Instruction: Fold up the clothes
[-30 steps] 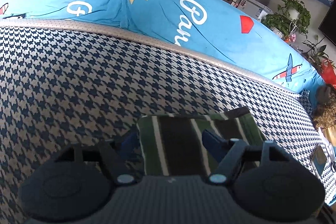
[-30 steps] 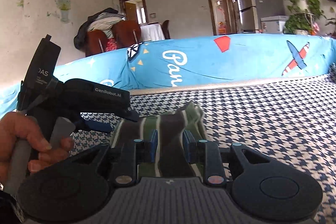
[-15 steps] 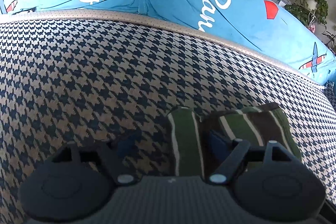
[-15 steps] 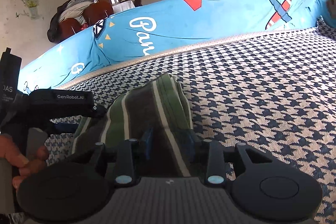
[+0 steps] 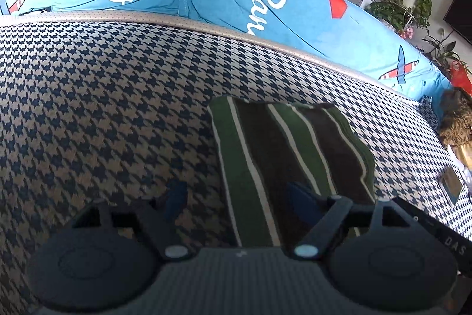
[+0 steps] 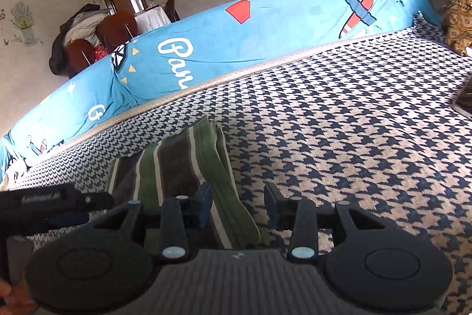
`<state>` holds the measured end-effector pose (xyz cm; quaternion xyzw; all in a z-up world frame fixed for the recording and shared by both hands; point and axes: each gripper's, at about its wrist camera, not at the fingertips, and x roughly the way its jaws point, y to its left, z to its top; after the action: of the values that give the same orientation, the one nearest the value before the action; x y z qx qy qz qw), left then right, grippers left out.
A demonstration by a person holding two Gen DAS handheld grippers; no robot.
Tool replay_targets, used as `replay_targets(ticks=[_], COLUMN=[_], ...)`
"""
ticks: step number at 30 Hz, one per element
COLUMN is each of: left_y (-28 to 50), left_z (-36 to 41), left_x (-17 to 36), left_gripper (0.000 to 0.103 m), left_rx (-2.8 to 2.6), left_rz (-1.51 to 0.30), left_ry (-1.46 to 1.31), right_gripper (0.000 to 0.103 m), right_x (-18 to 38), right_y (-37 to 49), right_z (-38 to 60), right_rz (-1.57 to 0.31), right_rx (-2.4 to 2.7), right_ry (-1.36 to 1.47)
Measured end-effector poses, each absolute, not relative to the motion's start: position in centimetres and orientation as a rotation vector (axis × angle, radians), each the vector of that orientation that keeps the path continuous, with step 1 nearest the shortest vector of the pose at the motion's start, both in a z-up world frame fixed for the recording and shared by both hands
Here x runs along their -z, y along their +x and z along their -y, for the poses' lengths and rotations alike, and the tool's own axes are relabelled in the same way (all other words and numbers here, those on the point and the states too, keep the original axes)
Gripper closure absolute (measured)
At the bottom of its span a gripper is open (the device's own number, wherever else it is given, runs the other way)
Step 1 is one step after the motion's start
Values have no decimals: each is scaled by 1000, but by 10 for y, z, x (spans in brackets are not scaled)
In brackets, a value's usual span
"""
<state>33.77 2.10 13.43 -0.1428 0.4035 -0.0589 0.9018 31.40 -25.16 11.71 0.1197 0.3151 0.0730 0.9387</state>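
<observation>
A folded garment (image 5: 283, 149) with green, dark and white stripes lies flat on the houndstooth sofa seat (image 5: 103, 108). My left gripper (image 5: 239, 198) is open just above the garment's near edge. Its right finger (image 5: 301, 200) is over the cloth and its left finger (image 5: 177, 197) is over the seat. In the right wrist view the garment (image 6: 183, 164) sits left of centre. My right gripper (image 6: 238, 205) is open, and the garment's right folded edge runs between its fingers. The left gripper's body (image 6: 59, 202) shows at the left of that view.
A blue printed cover (image 5: 265, 5) drapes the sofa back along the far side. A brown patterned cloth (image 6: 454, 5) lies at the right end of the seat, with a flat dark object (image 6: 464, 99) near it. Chairs, a fridge and plants stand beyond the sofa.
My right gripper was shut on the garment and has opened, letting it go. The garment has settled flat on the seat. My left gripper stayed open and shifted slightly.
</observation>
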Motion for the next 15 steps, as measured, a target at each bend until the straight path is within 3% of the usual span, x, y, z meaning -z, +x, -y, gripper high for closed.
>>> replay_targets(ticks=[8, 15], left_y=[320, 311], left_z=[-8, 4], left_x=[-110, -106], left_gripper=[19, 19], left_rx=[126, 102], left_rz=[-868, -864], left_ry=[-219, -142], right_gripper=[62, 49], right_x=[-102, -93], right_y=[304, 306], right_z=[237, 239], right_rz=[-681, -713], right_rx=[-120, -88], right_ry=[152, 169])
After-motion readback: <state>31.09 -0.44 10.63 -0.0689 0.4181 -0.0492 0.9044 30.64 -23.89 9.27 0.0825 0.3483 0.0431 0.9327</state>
